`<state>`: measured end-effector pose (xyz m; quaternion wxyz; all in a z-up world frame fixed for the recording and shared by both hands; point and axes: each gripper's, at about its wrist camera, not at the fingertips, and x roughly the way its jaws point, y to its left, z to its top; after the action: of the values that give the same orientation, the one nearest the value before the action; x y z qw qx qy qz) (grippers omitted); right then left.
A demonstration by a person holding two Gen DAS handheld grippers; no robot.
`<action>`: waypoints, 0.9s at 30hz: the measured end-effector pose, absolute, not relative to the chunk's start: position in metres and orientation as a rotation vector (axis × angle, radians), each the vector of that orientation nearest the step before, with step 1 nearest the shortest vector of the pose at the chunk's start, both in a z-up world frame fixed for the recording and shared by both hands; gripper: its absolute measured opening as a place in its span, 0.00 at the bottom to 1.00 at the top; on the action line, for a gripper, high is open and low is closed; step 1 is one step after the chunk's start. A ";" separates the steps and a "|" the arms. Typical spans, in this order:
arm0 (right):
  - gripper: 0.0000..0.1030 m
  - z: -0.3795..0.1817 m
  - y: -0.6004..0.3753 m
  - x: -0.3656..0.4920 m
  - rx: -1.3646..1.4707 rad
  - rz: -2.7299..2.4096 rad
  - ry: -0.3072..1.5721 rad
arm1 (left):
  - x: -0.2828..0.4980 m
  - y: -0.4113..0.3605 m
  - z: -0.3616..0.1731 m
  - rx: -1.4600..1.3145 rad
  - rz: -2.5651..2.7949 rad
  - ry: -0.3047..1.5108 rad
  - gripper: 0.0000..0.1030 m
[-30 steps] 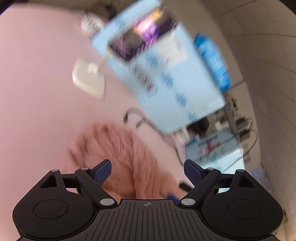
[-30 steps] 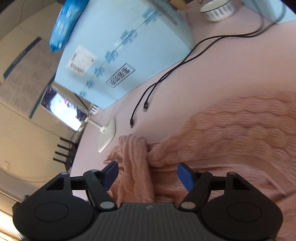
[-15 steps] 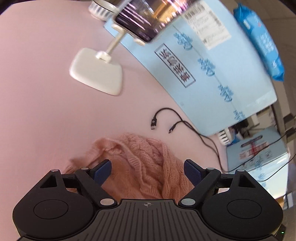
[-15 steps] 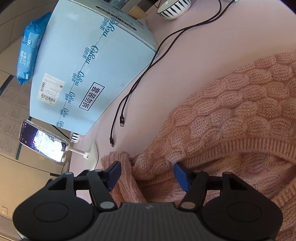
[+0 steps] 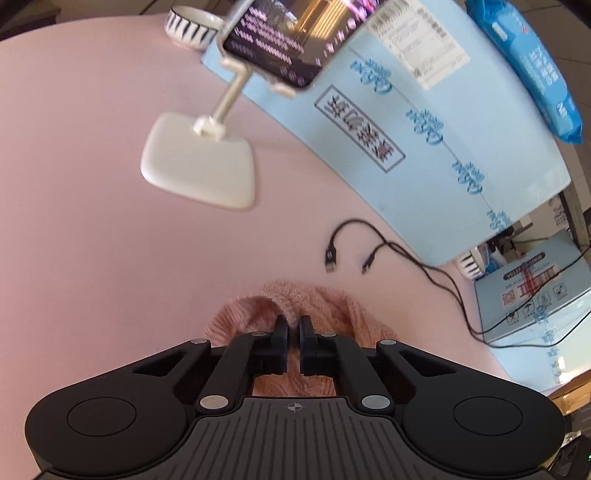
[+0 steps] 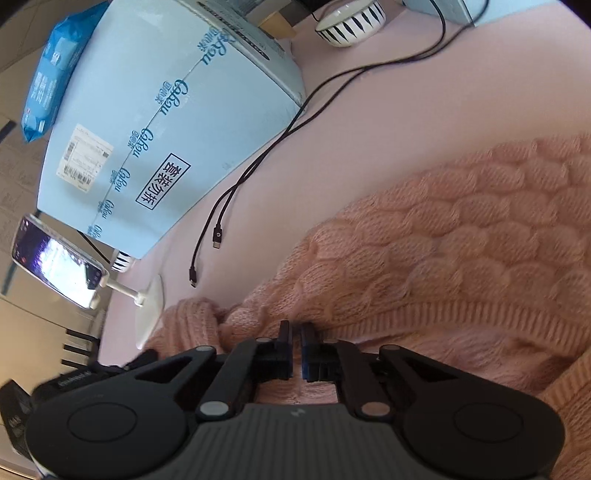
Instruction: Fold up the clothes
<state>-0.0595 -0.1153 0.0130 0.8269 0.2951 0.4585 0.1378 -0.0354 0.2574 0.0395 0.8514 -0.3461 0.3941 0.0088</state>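
Note:
A peach-pink cable-knit sweater lies on a pink table. In the right wrist view my right gripper is shut on the sweater's knit, just beside its ribbed band. Through the left wrist camera only a bunched end of the sweater shows, and my left gripper is shut on that fabric. The rest of the garment is hidden below the left gripper's body.
A large light-blue carton stands at the back with a blue packet on top. A phone on a white stand, two black cable ends, a striped bowl and a smaller blue box sit around it.
Both grippers have gone from wide open to shut on the sweater. The left gripper has come forward over the sleeve end, and the right one has turned slightly.

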 end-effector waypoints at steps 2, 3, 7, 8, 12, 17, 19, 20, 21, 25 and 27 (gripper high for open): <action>0.04 0.012 -0.115 -0.060 0.622 0.290 0.970 | -0.030 0.265 0.031 -0.744 0.041 0.862 0.05; 0.04 0.011 -0.116 -0.060 0.624 0.290 0.970 | -0.028 0.267 0.026 -0.758 0.043 0.878 0.05; 0.06 0.011 -0.115 -0.059 0.600 0.307 0.973 | -0.035 0.270 0.036 -0.740 -0.018 0.902 0.23; 0.06 0.011 -0.115 -0.058 0.596 0.316 0.971 | -0.039 0.269 0.042 -0.725 -0.023 0.903 0.31; 0.07 0.010 -0.117 -0.056 0.603 0.335 0.975 | -0.085 0.246 0.090 -0.526 0.000 0.758 0.79; 0.49 0.016 -0.112 -0.060 0.564 0.439 0.931 | -0.133 0.188 0.117 -0.287 0.051 0.669 0.82; 0.64 0.022 -0.112 -0.065 0.553 0.442 0.916 | -0.137 0.175 0.105 -0.388 -0.157 0.730 0.83; 0.66 0.027 -0.112 -0.068 0.537 0.432 0.907 | -0.136 0.171 0.094 -0.467 -0.250 0.778 0.83; 0.68 0.033 -0.116 -0.072 0.527 0.437 0.892 | -0.136 0.167 0.084 -0.500 -0.281 0.816 0.83; 0.73 0.060 -0.156 -0.093 0.539 0.568 0.797 | -0.129 0.158 0.042 -0.484 -0.225 0.882 0.84; 0.76 0.073 -0.195 -0.109 0.571 0.652 0.781 | -0.134 0.159 0.043 -0.464 -0.242 0.866 0.84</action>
<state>-0.1085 -0.1945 0.0726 0.8346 0.2696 0.3688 0.3080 -0.1343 0.1590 0.0430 0.8748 -0.2222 0.4147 -0.1160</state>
